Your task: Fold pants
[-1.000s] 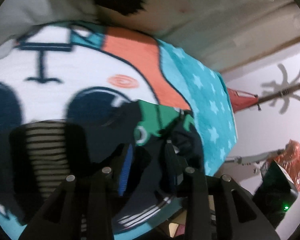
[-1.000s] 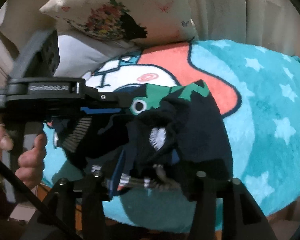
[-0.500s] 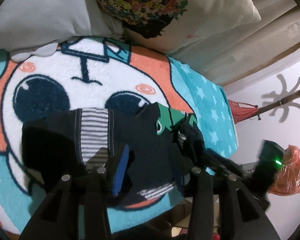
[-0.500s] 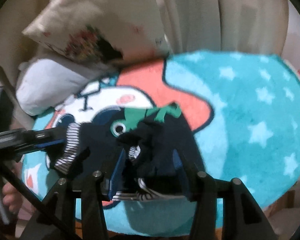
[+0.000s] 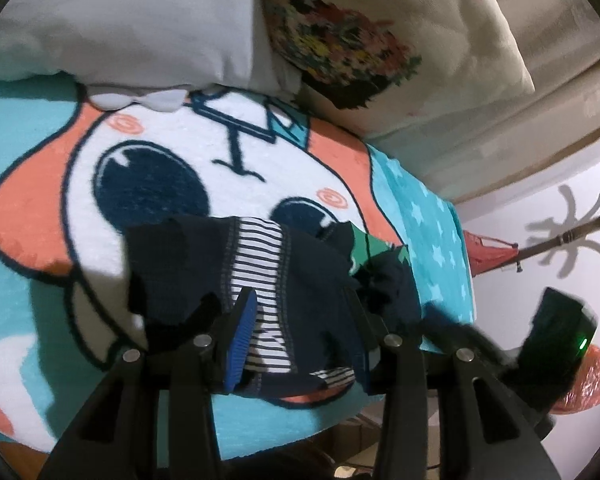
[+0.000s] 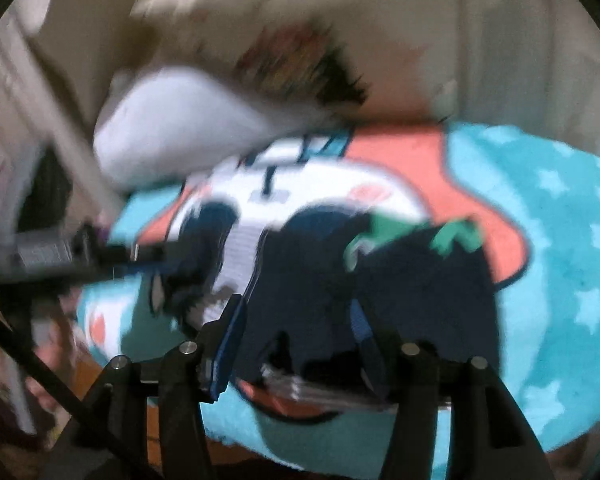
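Observation:
The dark navy pants (image 5: 320, 280), with a striped waistband (image 5: 256, 256) and a green patch (image 5: 376, 244), lie bunched on the cartoon blanket (image 5: 172, 120). My left gripper (image 5: 300, 332) hovers just in front of them. Its blue-padded fingers (image 5: 242, 328) stand apart and do not press the cloth. The right wrist view is blurred by motion. There the pants (image 6: 420, 280) show between the fingers of my right gripper (image 6: 298, 332), whose jaws are opening and grip nothing. The left gripper (image 6: 152, 256) reaches in from the left in that view.
A white pillow (image 5: 140, 20) and a floral pillow (image 5: 360, 32) lean at the head of the bed. The blanket's front edge (image 5: 280, 424) drops off just below the pants. A coat rack (image 5: 572, 232) and an orange bag (image 5: 592, 384) stand at the right.
Both grippers have drawn back and up from the pants. The left one also swung leftward, so more blanket and the striped waistband show. The bundle has settled flatter on the blanket.

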{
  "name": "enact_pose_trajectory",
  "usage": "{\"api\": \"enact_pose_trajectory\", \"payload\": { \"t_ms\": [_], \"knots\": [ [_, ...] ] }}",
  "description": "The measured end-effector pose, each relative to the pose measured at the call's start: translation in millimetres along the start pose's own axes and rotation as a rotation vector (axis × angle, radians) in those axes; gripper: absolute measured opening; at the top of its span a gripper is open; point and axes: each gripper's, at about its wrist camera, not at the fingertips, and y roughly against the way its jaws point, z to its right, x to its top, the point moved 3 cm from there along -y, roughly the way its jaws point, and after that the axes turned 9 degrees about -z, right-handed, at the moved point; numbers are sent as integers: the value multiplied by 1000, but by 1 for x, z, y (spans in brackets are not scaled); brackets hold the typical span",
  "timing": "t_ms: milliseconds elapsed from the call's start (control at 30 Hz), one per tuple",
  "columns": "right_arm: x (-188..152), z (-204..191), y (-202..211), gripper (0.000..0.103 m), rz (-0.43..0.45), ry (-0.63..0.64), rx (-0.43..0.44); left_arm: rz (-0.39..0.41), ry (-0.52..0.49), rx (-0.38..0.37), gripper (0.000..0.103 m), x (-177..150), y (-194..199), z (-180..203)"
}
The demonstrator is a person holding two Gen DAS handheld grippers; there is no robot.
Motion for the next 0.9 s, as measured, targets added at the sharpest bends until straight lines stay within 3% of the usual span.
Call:
{"api": "enact_pose_trajectory", "payload": {
  "t_ms": [100,133,167,267,333,500,600,700,767,900],
  "knots": [
    [15,25,22,54,64,-106,-52,14,22,4,42,1,6,-9],
    [20,30,22,44,64,-125,-58,19,26,7,42,1,8,-11],
    [23,35,17,32,47,-141,-62,25,28,13,42,1,10,-13],
    [25,34,-8,25,-18,-165,-26,45,20,44,42,1,18,-17],
    [22,29,-35,25,-87,-158,-17,63,16,69,42,-1,25,-21],
    [14,33,-86,26,-177,-143,-119,88,67,98,46,-6,37,-46],
    [19,34,-77,29,-185,-165,-103,95,124,112,46,-15,41,-68],
    [31,17,-55,39,-145,-110,-101,92,179,111,47,-25,41,-89],
    [42,-2,-49,54,-139,-70,-45,84,207,104,47,-31,39,-99],
    [60,-45,-67,57,-206,3,82,83,218,101,47,-39,38,-103]
  ]
}}
